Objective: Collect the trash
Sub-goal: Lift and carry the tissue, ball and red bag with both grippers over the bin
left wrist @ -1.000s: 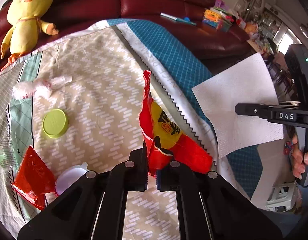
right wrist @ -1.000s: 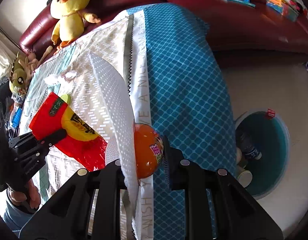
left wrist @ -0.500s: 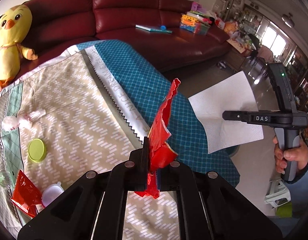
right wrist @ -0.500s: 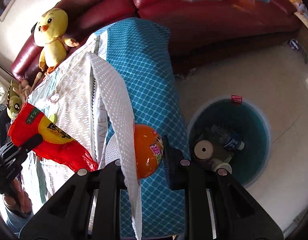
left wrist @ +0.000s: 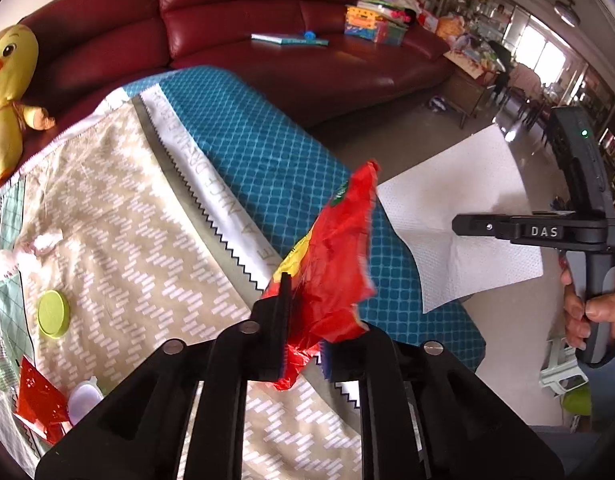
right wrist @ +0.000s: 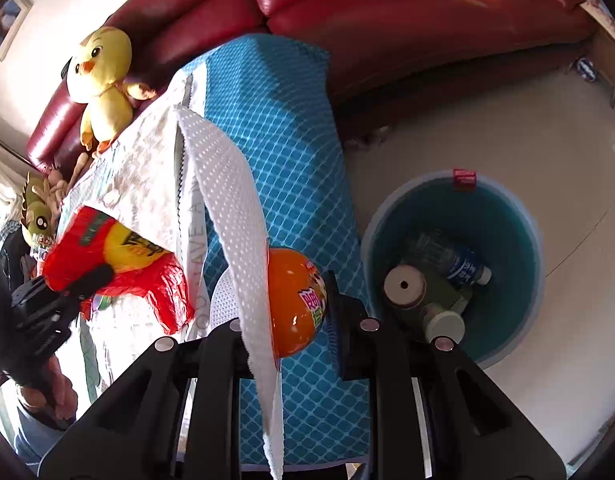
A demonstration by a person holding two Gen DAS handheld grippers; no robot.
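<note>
Red snack wrapper (left wrist: 331,256) — left claw (left wrist: 305,320) now opening around it short of the bin (right wrist: 503,216) — risks dropping early; right claw (right wrist: 295,304) stays clamped on orange ball (right wrist: 297,300) and paper towel (right wrist: 231,208).

Bin (right wrist: 507,344) stands on floor (right wrist: 487,128) beside table (right wrist: 275,120)

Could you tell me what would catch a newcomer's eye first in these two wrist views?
Probably the crumpled red and yellow snack wrapper between the jaws of the left gripper, which are opening above the patterned tablecloth. Next, the right gripper shut on an orange ball and a white paper towel, beside the teal trash bin on the floor. A yellow chick plush sits on the red sofa behind.
</note>
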